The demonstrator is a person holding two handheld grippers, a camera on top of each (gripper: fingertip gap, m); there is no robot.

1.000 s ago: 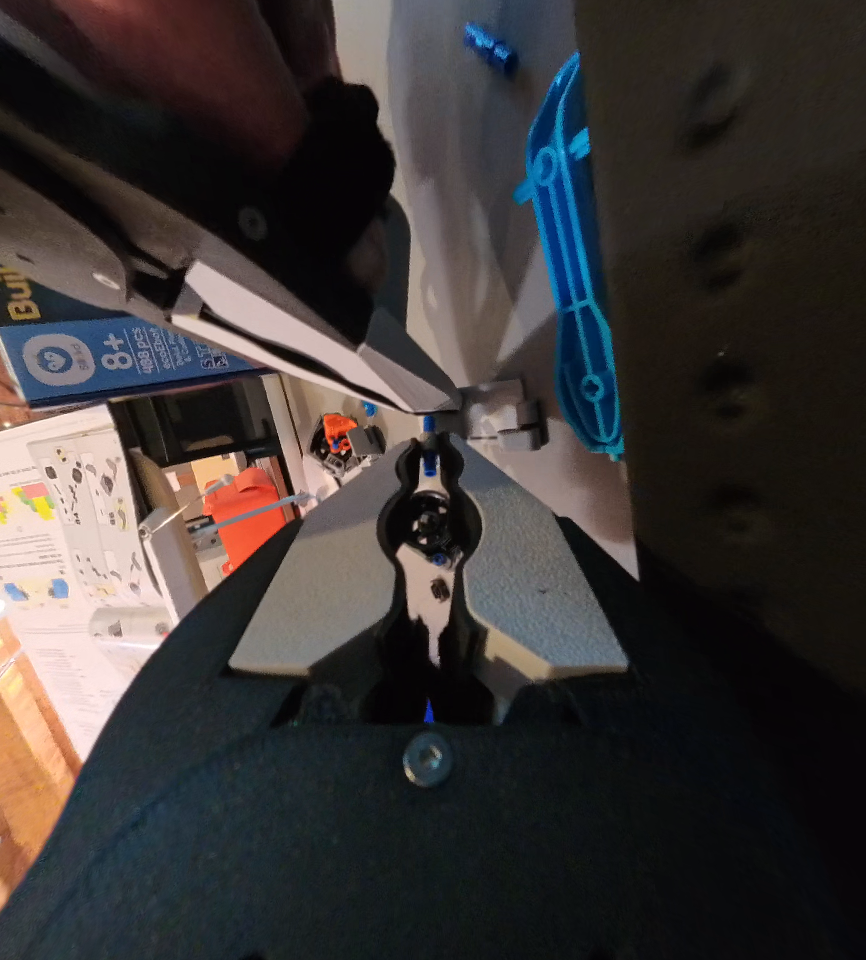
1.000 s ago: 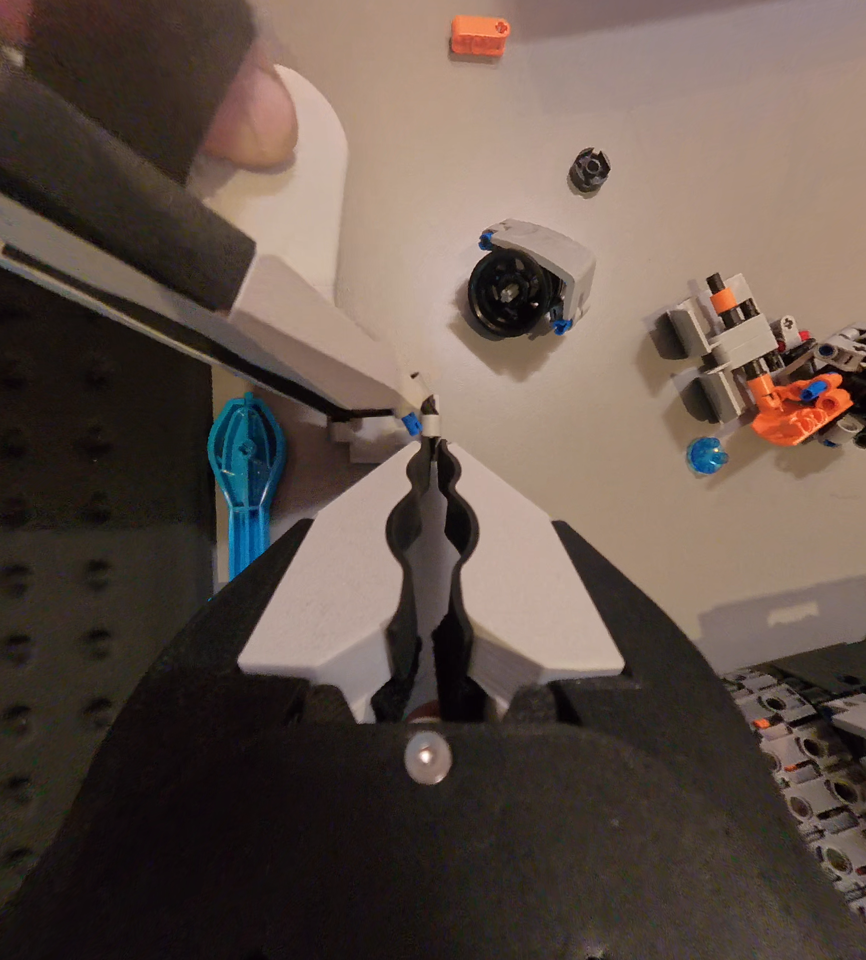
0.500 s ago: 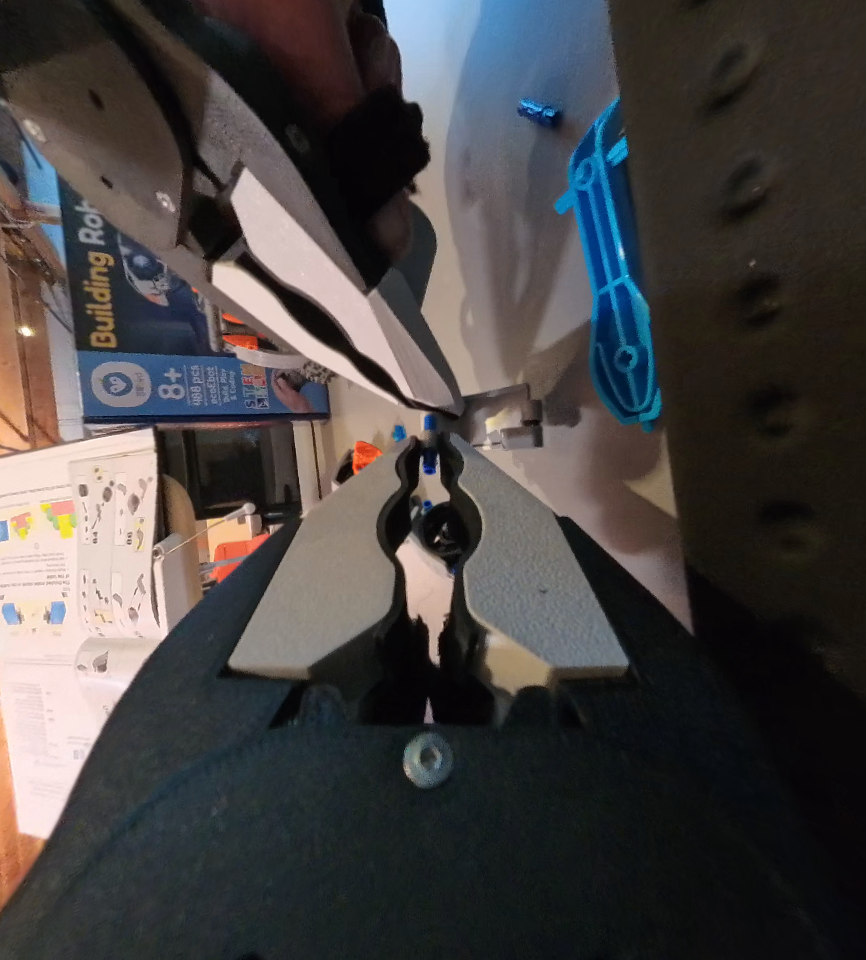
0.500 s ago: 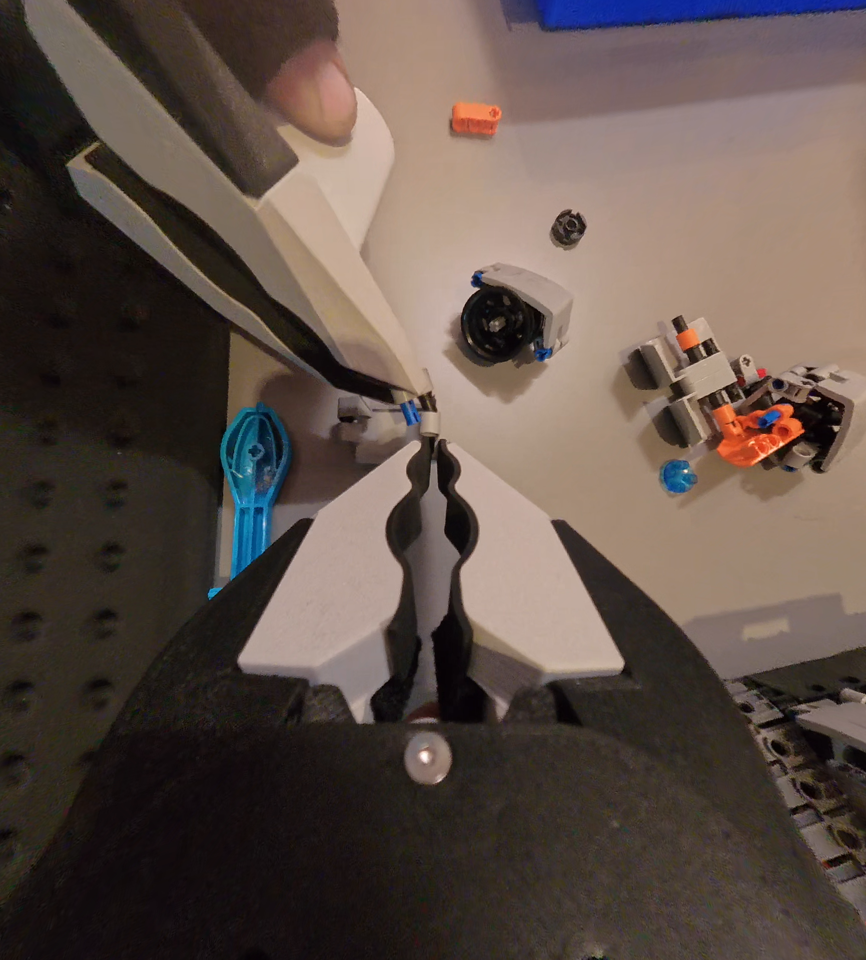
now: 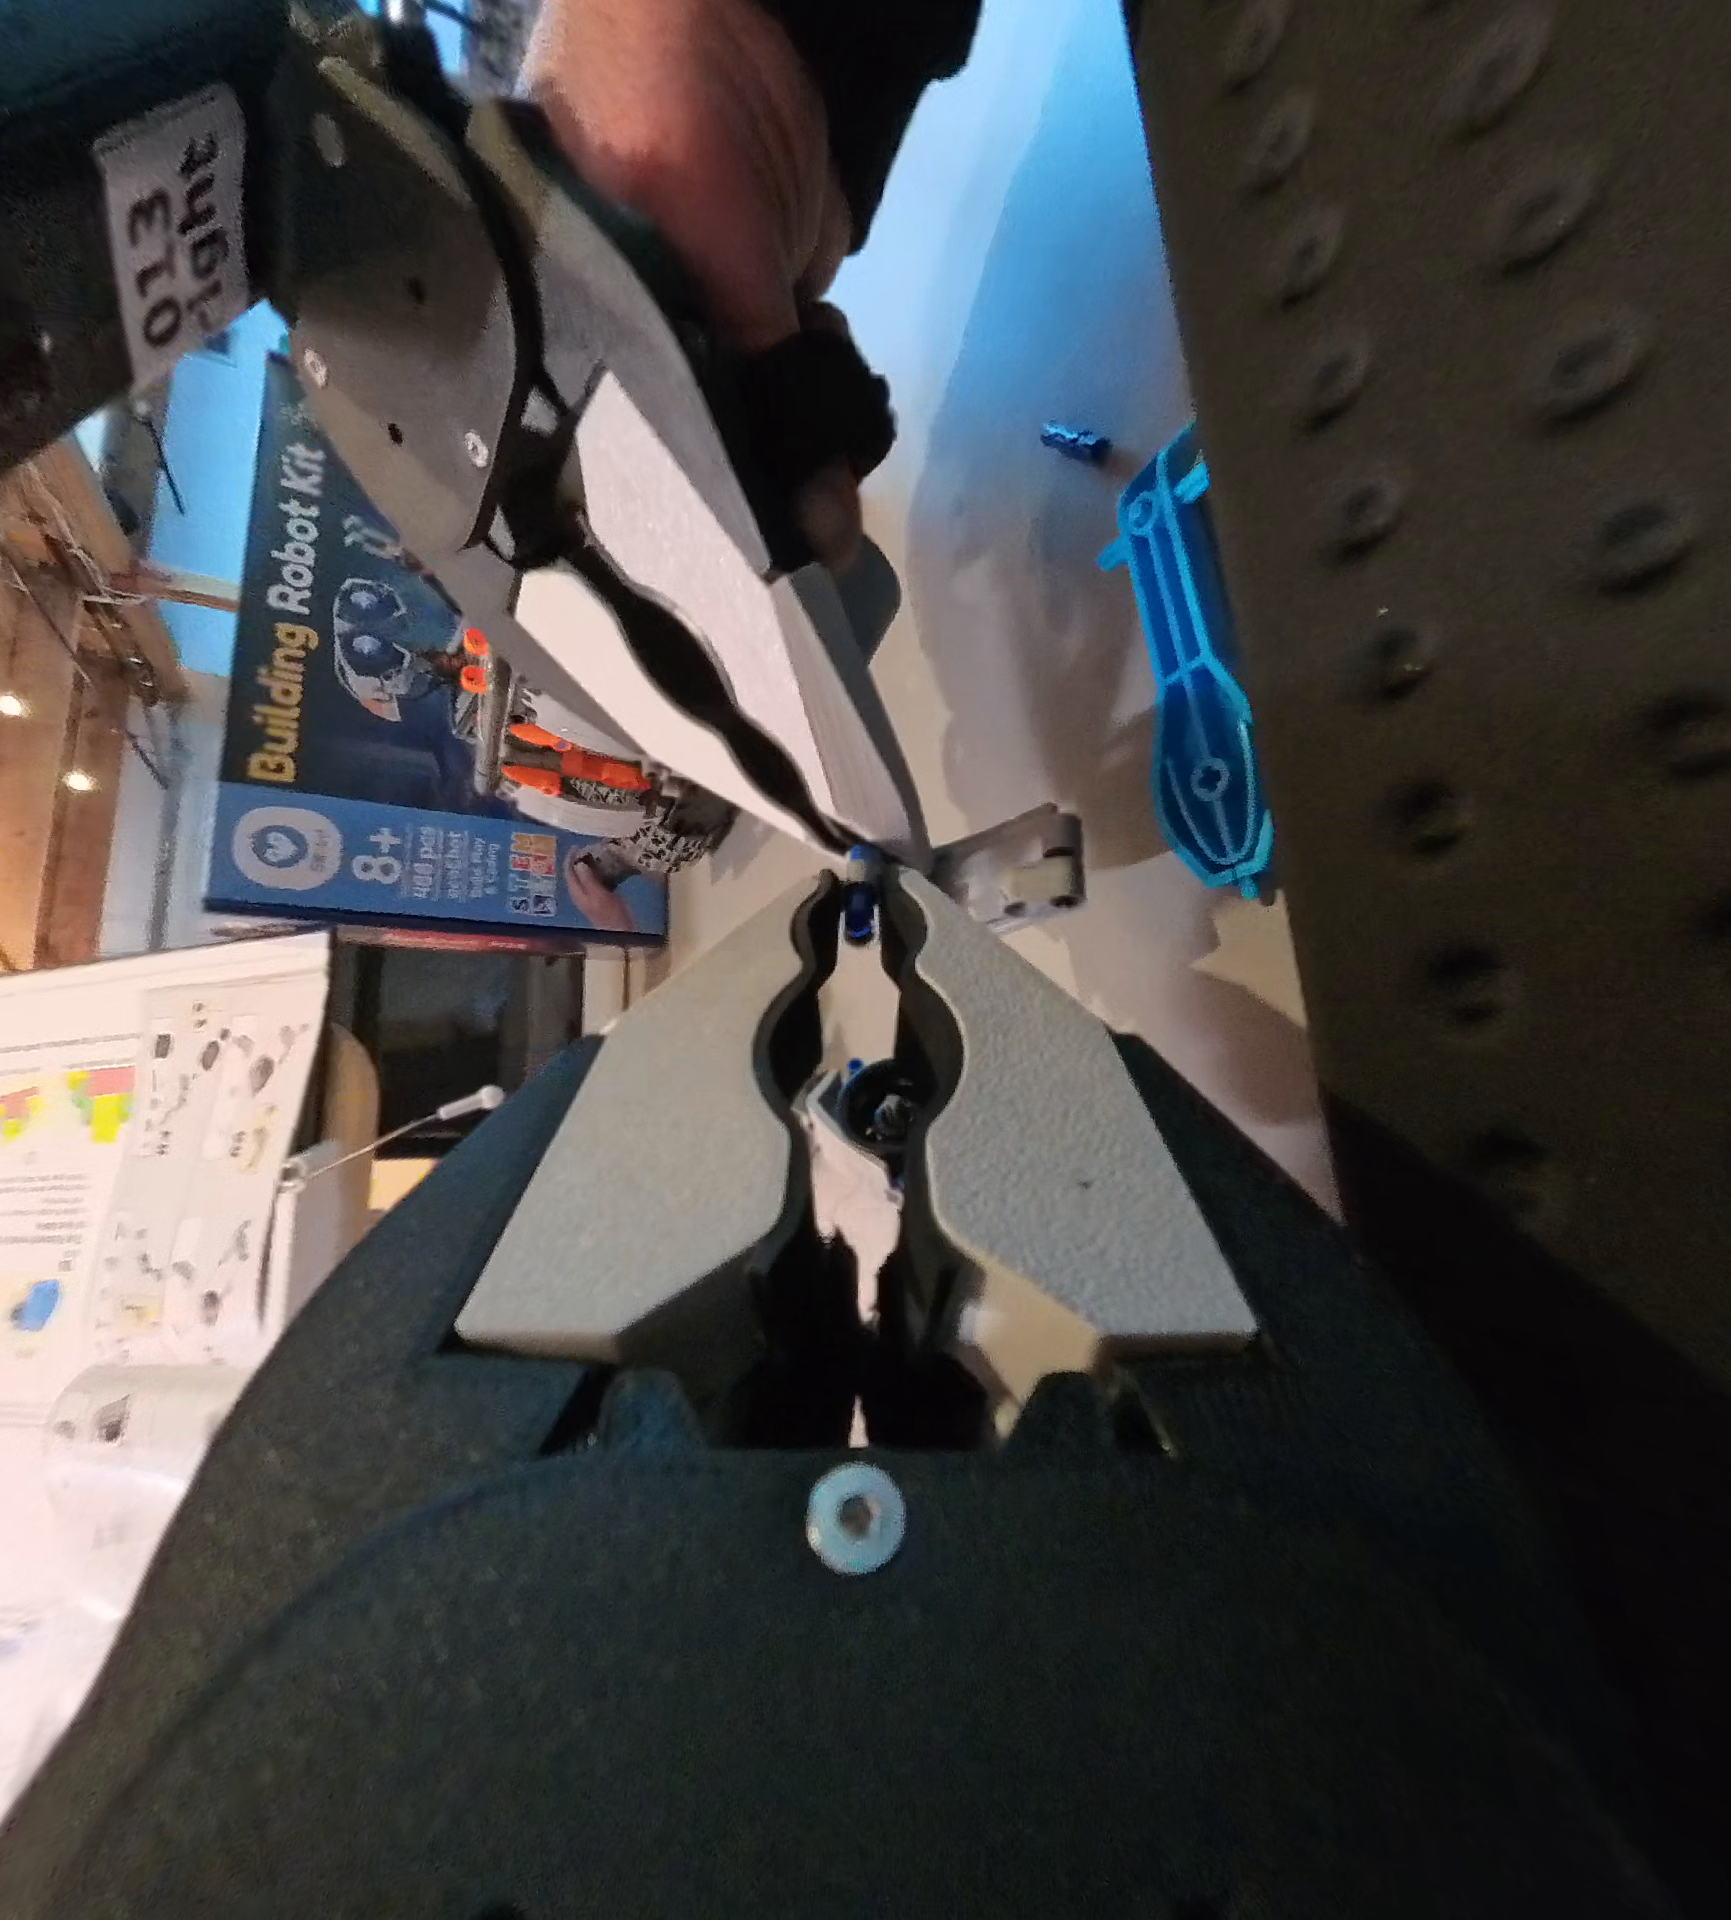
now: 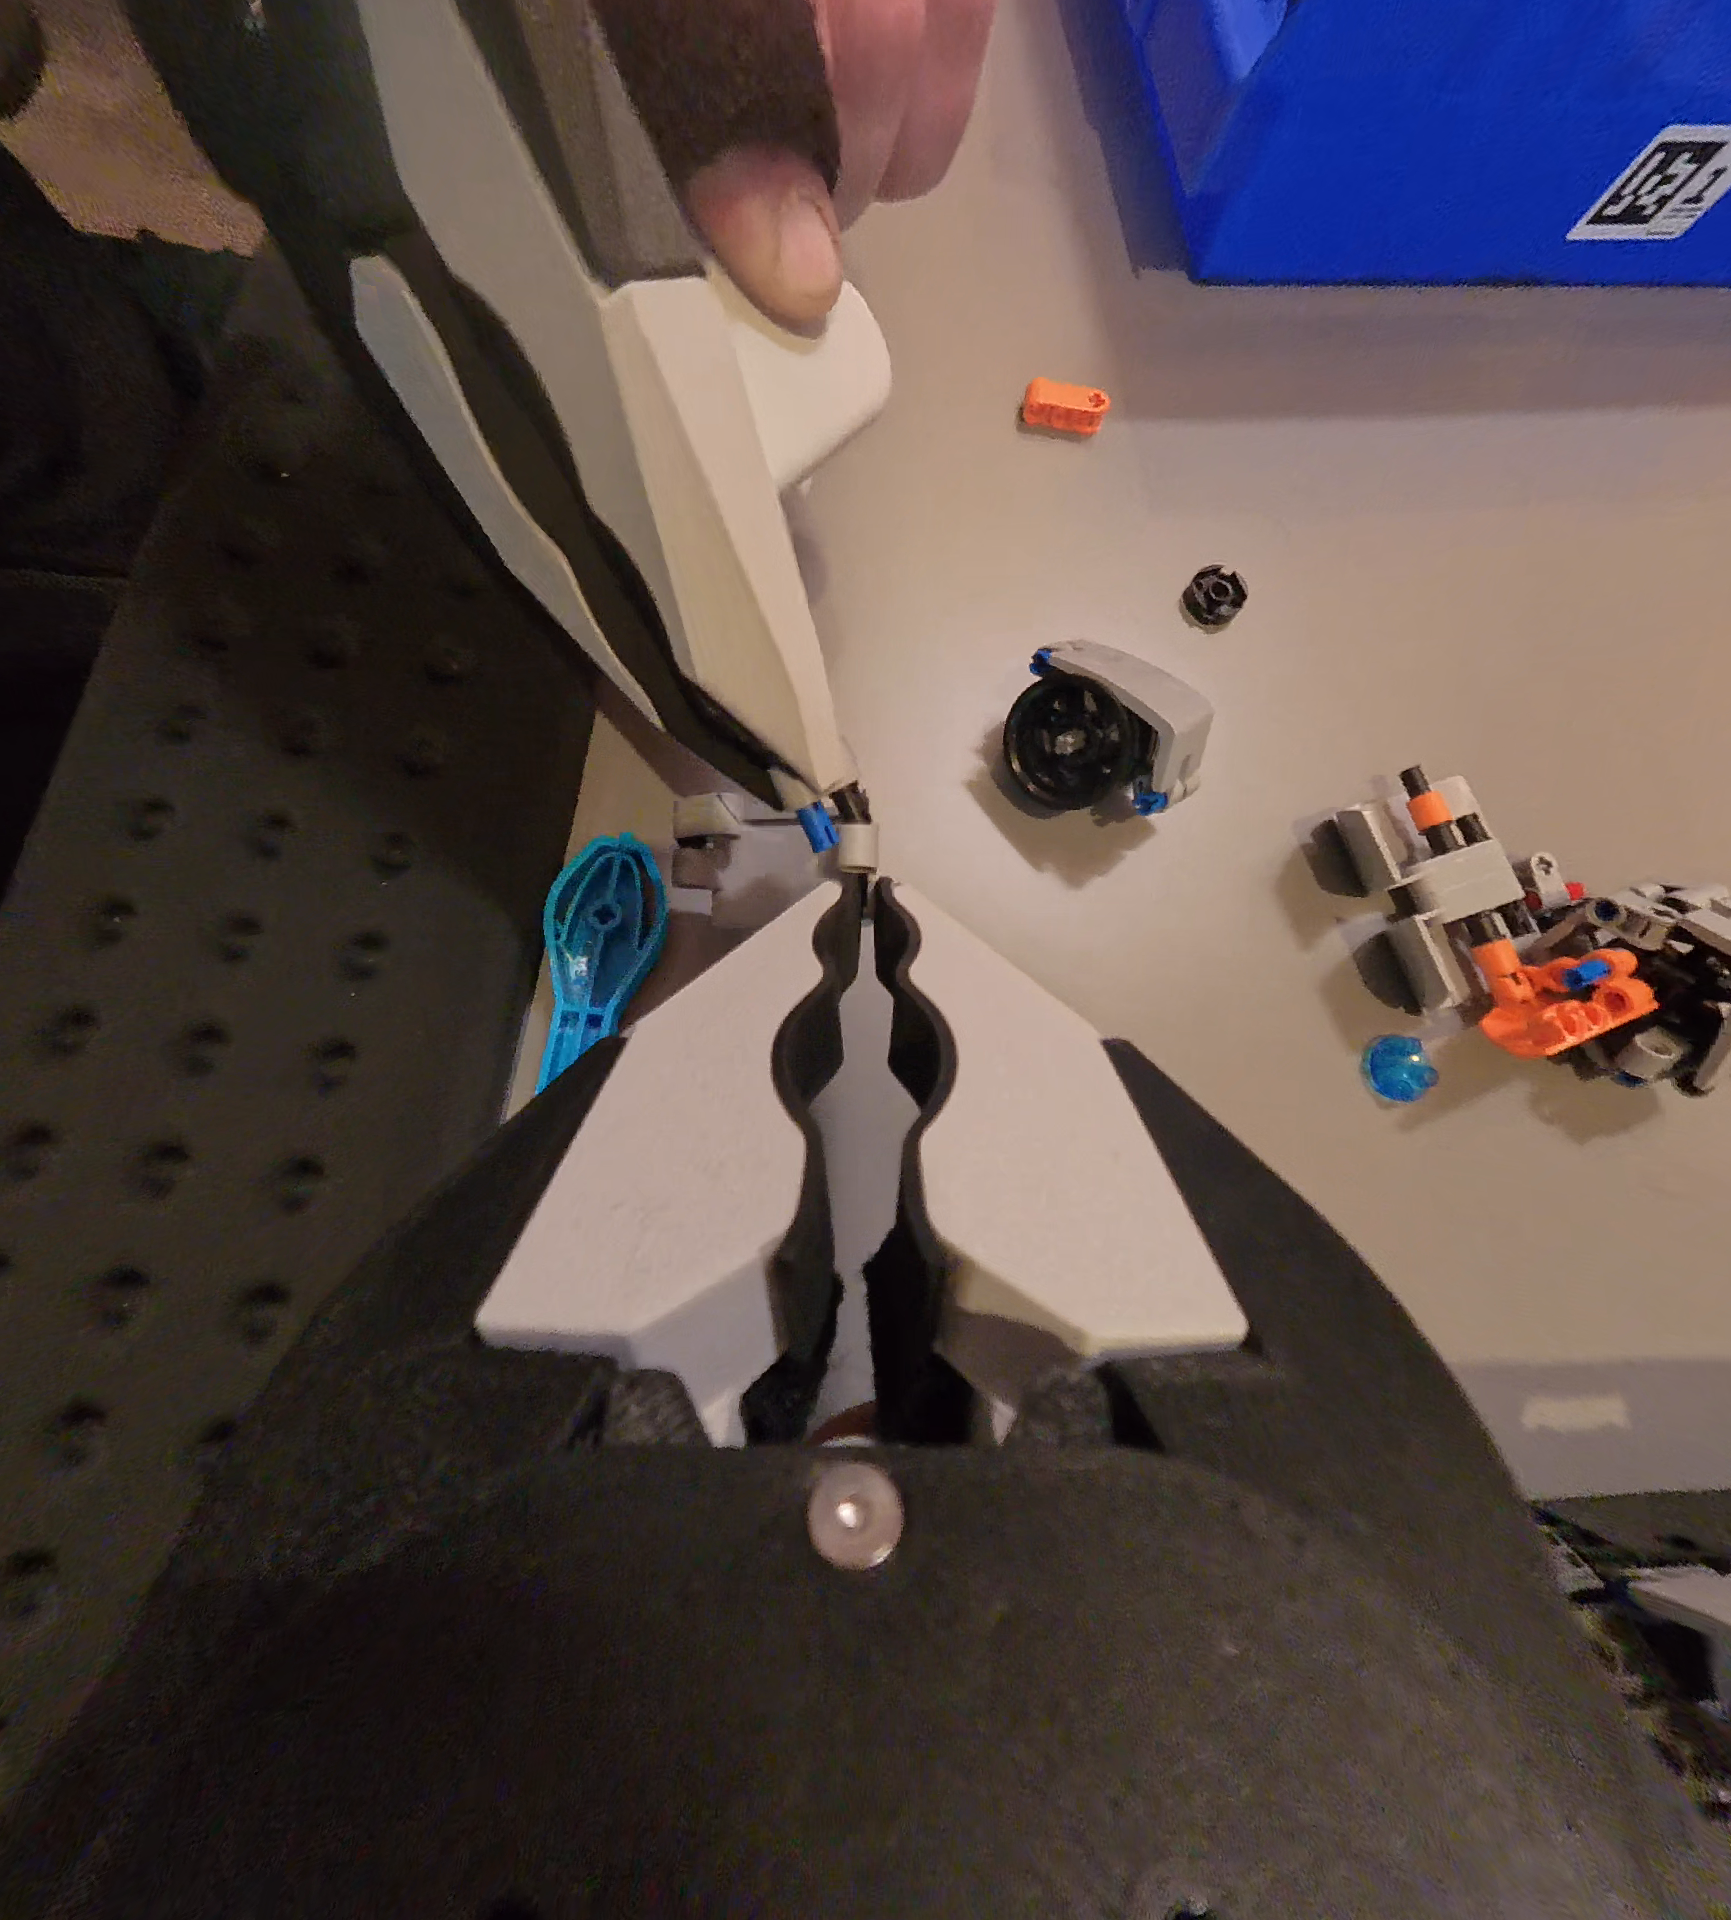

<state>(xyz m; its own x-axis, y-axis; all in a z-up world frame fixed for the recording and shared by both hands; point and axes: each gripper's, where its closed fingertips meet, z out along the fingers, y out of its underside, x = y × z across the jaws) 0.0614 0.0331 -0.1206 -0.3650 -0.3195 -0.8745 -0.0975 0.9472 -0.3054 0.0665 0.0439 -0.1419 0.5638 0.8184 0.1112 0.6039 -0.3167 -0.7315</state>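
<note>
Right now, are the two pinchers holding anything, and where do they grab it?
Yes. The left gripper pinches a small blue pin by its end. The right gripper pinches a small grey connector at its near edge. Pin and connector meet between the tips.

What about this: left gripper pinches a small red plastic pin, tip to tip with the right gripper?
The small plastic pin is blue, not red, per the left wrist view; the left gripper pinches it tip to tip with the right gripper.
</note>
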